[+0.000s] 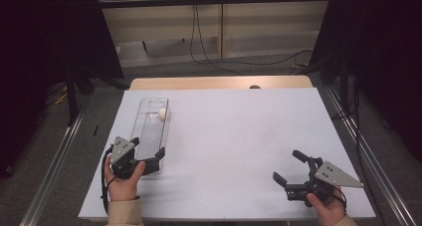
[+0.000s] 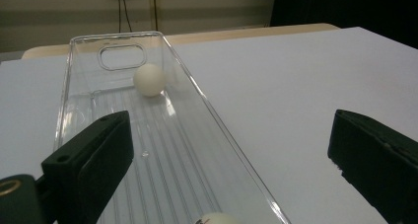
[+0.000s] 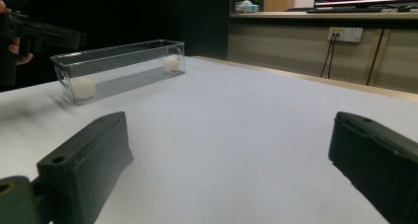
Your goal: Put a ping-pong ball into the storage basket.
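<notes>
A long clear plastic box (image 1: 149, 129) lies lengthwise on the left of the white table (image 1: 239, 136). One white ball (image 1: 162, 114) rests at its far end. In the left gripper view that ball (image 2: 149, 80) sits near the box's (image 2: 79, 100) handle cutout, and a second white ball (image 2: 217, 218) peeks in at the bottom edge. My left gripper (image 1: 148, 146) hovers open over the box's near end, one jaw above the box, the other beyond its right wall. My right gripper (image 1: 287, 165) stands open at the near right, empty. Both balls (image 3: 171, 63) (image 3: 83, 87) appear in the right gripper view.
A wooden strip (image 1: 219, 82) runs along the table's far edge, with a small dark object (image 1: 255, 86) on it. Cables (image 1: 204, 47) hang behind the table. Metal rails (image 1: 54, 161) flank both sides. The wide white surface lies between the box and my right gripper.
</notes>
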### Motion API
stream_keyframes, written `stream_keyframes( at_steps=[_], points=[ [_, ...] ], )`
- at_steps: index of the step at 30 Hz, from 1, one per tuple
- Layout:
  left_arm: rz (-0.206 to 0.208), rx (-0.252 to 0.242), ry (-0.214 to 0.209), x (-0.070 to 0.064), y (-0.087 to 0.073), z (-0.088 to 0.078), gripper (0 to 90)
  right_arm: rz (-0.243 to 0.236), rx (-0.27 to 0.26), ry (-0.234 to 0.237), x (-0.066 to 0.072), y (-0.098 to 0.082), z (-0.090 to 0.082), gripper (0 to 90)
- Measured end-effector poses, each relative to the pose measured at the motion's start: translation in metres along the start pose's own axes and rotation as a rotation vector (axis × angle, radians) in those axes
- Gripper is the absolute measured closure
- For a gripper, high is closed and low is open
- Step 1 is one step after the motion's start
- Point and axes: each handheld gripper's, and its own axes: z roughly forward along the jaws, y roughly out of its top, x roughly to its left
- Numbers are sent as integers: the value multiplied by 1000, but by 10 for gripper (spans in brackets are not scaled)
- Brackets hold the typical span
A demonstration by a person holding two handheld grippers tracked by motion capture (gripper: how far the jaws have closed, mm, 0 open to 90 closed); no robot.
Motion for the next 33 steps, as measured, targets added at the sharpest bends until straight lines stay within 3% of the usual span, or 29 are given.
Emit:
stream_keyframes(
  at_steps=[33],
  points=[
    [20, -26, 0, -2, -9, -7, 31, 2, -4, -4, 0, 1, -1, 19]
  ],
)
